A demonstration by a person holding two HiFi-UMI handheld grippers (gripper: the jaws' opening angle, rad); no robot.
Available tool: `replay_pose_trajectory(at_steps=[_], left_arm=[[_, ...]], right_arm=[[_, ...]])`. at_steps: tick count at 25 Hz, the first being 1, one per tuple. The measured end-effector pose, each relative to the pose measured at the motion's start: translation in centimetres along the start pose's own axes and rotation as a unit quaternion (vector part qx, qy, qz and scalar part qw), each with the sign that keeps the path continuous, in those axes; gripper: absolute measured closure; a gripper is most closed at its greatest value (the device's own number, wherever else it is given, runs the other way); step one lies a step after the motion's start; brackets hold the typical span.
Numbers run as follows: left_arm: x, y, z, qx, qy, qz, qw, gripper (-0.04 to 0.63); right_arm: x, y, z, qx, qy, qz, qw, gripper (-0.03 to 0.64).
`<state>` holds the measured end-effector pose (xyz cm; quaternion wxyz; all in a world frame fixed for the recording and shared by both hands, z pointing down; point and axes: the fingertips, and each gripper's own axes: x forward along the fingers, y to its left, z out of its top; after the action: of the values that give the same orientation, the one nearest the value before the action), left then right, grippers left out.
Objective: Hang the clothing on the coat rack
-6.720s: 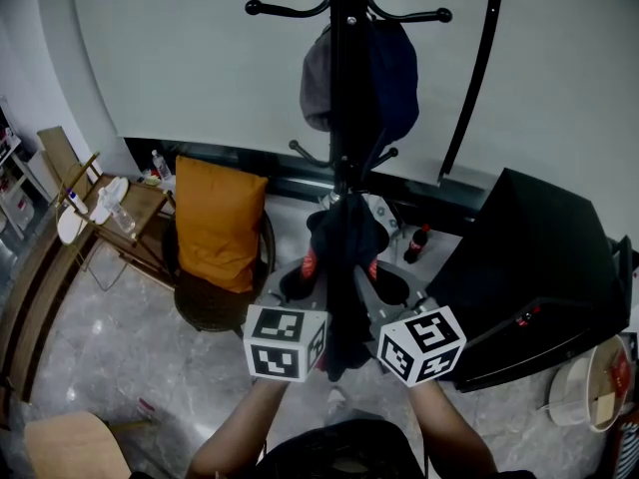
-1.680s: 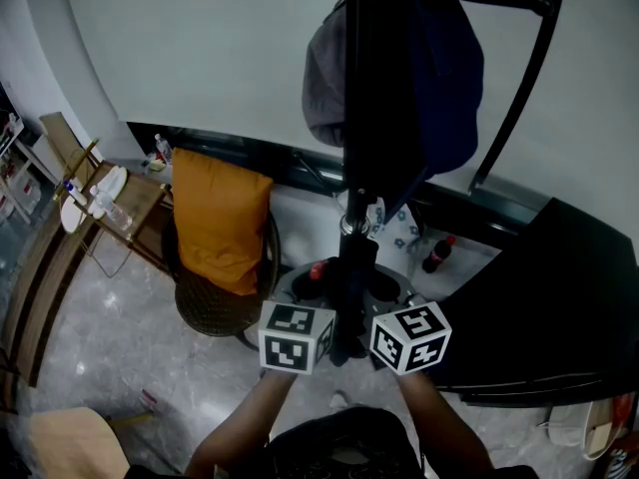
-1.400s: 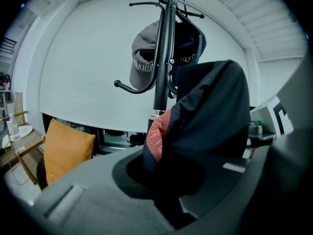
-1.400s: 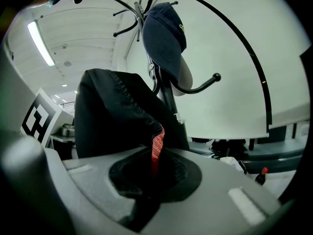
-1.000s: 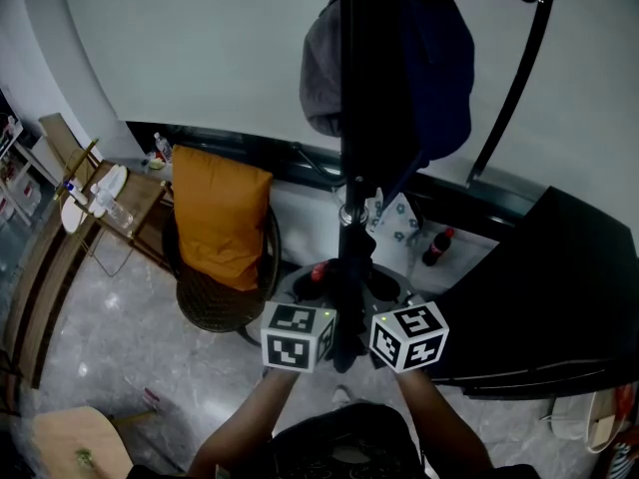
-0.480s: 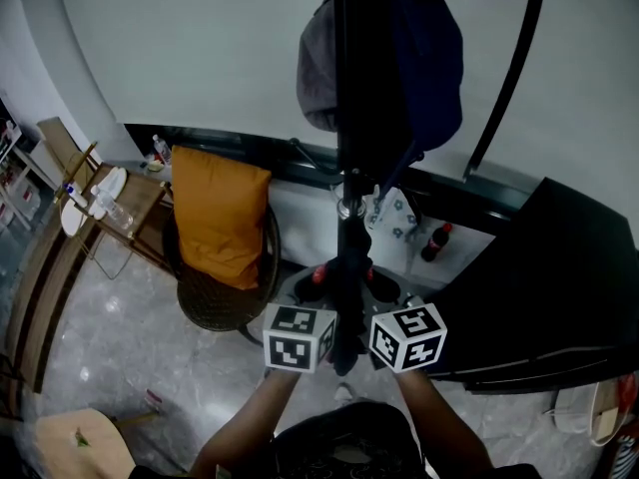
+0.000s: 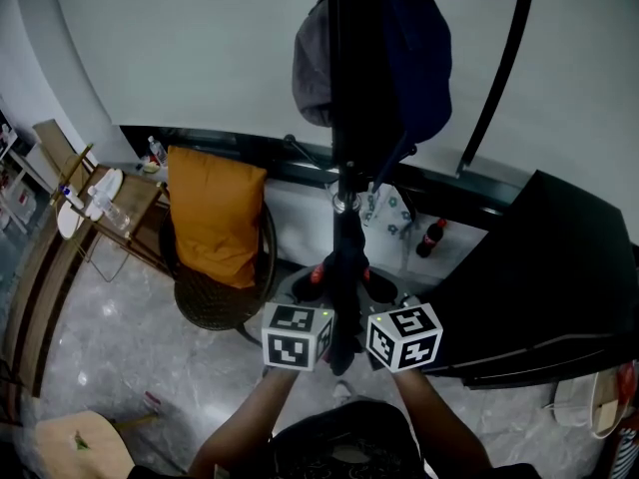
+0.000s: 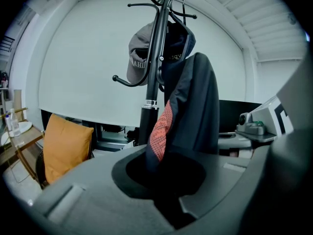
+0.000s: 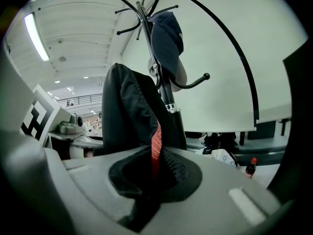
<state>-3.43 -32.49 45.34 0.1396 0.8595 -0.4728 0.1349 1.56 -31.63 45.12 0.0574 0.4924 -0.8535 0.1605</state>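
My left claw (image 8: 165,177) and right claw (image 9: 149,180) are each clamped on a fold of the dark jacket (image 8: 195,106), side by side at lower centre of the head view. The jacket rises from them, just in front of the coat rack (image 7: 344,118) pole.

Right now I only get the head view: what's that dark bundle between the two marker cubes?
Observer: A dark jacket. Up close, an orange-red patterned strip runs down it.
Operator: What's holding it up?
Observer: The left gripper is shut on it, the cloth running into its jaws.
Operator: Just that one?
Observer: No, the right gripper is shut on the same jacket too.
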Motion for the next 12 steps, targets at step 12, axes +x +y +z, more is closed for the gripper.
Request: replay_pose_trajectory(at_steps=[12], left_arm=[[-1.4,-0.6,-0.7,-0.004,0.005,0.001,1.0,0.565]], right_arm=[[-1.2,0.8,-0.7,0.001,0.005,-0.006,1.0,0.588]])
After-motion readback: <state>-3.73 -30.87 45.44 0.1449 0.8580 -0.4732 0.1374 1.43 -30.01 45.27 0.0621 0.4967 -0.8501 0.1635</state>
